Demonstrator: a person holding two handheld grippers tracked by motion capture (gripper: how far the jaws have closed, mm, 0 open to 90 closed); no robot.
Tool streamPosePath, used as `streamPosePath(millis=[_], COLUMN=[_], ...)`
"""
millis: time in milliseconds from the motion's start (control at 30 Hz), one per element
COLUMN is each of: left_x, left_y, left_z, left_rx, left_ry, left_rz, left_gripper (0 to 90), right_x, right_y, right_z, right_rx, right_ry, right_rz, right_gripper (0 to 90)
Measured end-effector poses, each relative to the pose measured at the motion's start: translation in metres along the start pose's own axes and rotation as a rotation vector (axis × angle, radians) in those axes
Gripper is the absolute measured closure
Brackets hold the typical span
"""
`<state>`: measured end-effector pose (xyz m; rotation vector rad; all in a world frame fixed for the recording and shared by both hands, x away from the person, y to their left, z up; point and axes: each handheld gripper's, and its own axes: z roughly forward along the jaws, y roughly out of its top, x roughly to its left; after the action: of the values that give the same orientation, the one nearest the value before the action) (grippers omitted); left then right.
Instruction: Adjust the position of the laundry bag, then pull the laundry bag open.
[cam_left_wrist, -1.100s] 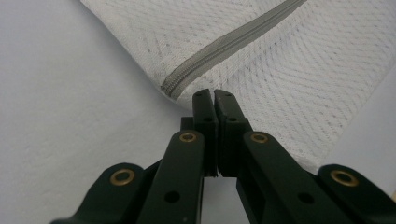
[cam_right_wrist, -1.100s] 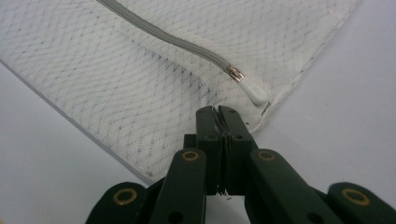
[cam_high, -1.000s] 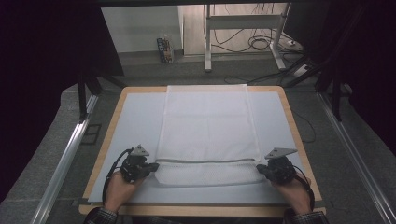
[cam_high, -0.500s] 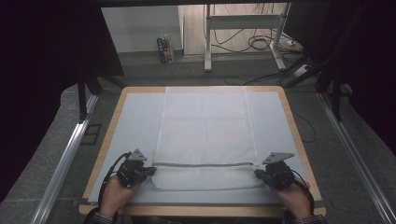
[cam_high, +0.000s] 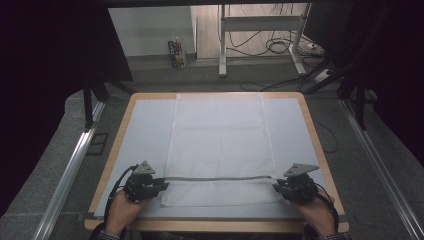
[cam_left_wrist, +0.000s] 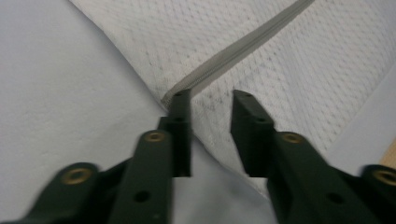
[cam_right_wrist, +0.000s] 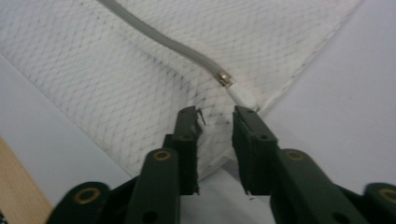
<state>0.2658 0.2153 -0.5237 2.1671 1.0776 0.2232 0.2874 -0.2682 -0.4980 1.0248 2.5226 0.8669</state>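
white mesh laundry bag with grey zipper (cam_high: 220, 150) flat between left gripper (cam_left_wrist: 210, 100) and right gripper (cam_right_wrist: 215, 114); jaws just opened narrowly, gripping nothing, zipper ends just beyond tips.

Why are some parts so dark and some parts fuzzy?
High view: both sides are black, and light falls on the table and mesh bag. Both gripper views: the near black jaws look blurry, while the mesh and zipper look sharper.

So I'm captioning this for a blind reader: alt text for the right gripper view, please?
The right gripper, jaws open, hovers over the corner of a white mesh laundry bag lying flat on a pale table cover. A grey zipper runs across the bag to a metal slider with a white pull just beyond the jaw tips.
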Motion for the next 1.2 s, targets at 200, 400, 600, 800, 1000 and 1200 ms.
streamPosePath(millis=[200,400,600,800,1000,1200], left_x=[0.000,0.002,0.004,0.002,0.002,0.002], left_y=[0.000,0.001,0.001,0.002,0.002,0.002], left_z=[0.003,0.006,0.005,0.008,0.008,0.009], left_rx=[-0.037,-0.074,-0.080,-0.063,-0.061,-0.041], left_ry=[0.022,0.043,0.071,0.079,0.084,0.079], left_rz=[0.012,0.011,-0.012,0.005,0.009,0.025], left_gripper=[41.5,19.5,7.5,5.4,5.3,5.7], right_x=[-0.004,-0.010,-0.016,-0.018,-0.020,-0.021], right_y=[0.000,0.000,-0.001,-0.002,-0.003,-0.004], right_z=[0.001,0.004,0.007,0.008,0.010,0.011], right_rx=[-0.026,-0.073,-0.091,-0.088,-0.095,-0.091], right_ry=[-0.018,-0.033,-0.028,-0.011,-0.011,-0.003], right_rz=[0.002,-0.006,0.008,0.013,0.037,0.058], right_gripper=[50.6,28.5,16.1,11.7,9.5,7.9])
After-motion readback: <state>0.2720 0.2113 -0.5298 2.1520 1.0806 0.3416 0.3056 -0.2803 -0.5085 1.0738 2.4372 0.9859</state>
